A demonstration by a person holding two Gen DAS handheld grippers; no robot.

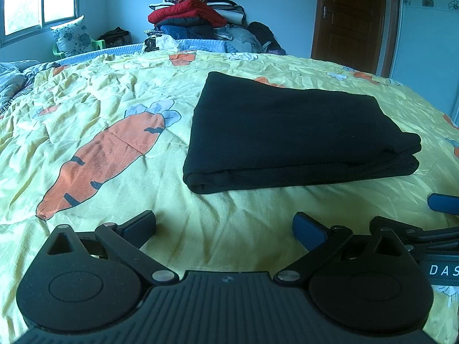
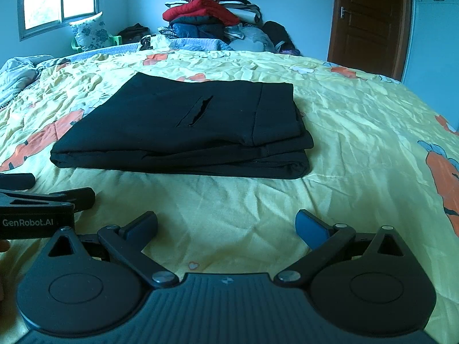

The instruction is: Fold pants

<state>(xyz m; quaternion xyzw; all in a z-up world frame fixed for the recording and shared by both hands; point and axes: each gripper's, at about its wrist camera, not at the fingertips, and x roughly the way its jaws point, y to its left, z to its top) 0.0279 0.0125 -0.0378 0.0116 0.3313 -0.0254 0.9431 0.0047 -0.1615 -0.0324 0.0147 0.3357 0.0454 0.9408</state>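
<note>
The black pants (image 2: 183,132) lie folded into a flat, layered rectangle on the yellow carrot-print bedspread (image 2: 358,132), about midway across the bed and well short of its far edge, where a pile of clothes (image 2: 212,14) is stacked. The left gripper (image 1: 223,226) and right gripper (image 2: 226,225) hover side by side over the near part of the bedspread, short of the pants. Both have jaws spread wide and hold nothing.
</note>
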